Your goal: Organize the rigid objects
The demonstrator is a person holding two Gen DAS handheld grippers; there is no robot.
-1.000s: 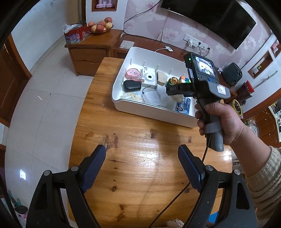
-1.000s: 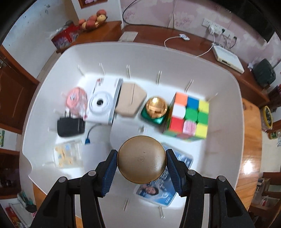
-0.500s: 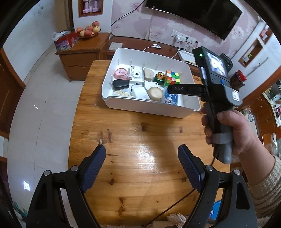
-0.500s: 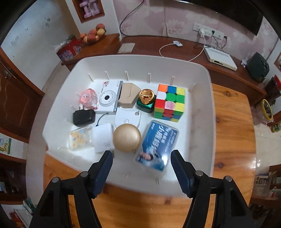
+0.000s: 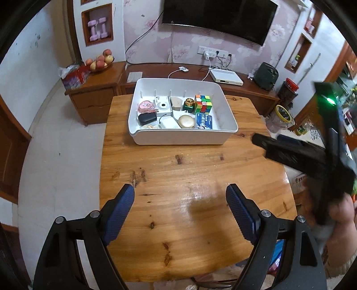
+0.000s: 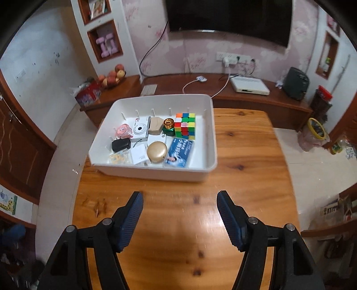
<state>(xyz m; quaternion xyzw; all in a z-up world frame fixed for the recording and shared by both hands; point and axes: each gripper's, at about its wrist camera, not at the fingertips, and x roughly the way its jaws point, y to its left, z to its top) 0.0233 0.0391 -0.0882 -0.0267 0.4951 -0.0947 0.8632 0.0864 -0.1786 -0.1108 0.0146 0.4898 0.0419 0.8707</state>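
From my remote seat I saw a glossy wooden table (image 6: 245, 178) with dark knots, filling the lower half of both views. The left gripper (image 5: 179, 212) stood with its blue pads wide apart over bare wood, holding nothing. The right gripper (image 6: 179, 215) had just been opening its jaws and also held nothing; only the table showed between the pads. The white bin (image 6: 156, 172) sat at the far end of the table, in the upper centre of each frame. Inside it, the gold round case (image 6: 156, 152) lay in the front row beside a blue packet (image 6: 179, 151), with a colour cube (image 6: 185, 125) behind them. Behind the table ran a low dark cabinet (image 6: 256, 100) under a wall television (image 6: 229, 17). A bowl of fruit (image 6: 113, 75) stood in the upper left. The floor (image 5: 60, 156) was pale tile.
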